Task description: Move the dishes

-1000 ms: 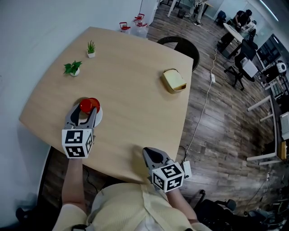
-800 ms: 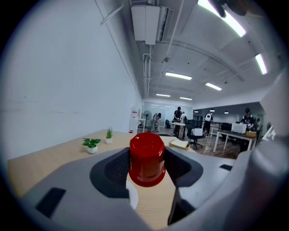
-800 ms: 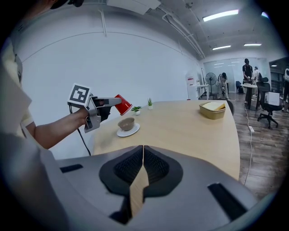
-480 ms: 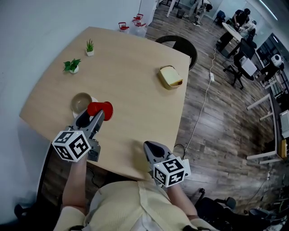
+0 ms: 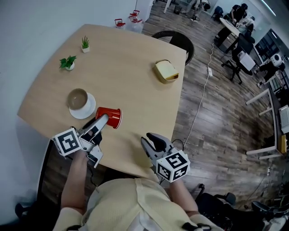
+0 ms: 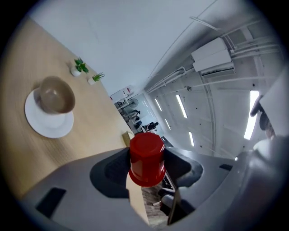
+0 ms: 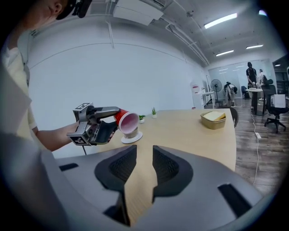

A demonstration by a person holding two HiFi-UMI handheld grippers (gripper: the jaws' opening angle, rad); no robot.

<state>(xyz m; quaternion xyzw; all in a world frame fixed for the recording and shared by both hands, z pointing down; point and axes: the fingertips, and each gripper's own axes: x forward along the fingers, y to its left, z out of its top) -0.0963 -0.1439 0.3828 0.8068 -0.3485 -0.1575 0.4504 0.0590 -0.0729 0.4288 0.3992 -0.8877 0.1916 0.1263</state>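
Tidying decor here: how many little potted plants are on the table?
2. One potted plant stands near the far left edge of the table; the second plant is just nearer, beside it. None seem hidden.

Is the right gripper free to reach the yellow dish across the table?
Probably yes: right gripper, jaws just opened and empty, faces bare table up to the yellow dish; left gripper and red cup sit aside.

We're in an open office: desks (image 5: 265,100) with monitors (image 5: 272,44), a rolling chair (image 5: 235,63) on the wood floor (image 5: 216,113), people (image 5: 238,11) working at a far table, and strip lights (image 7: 220,20) overhead.
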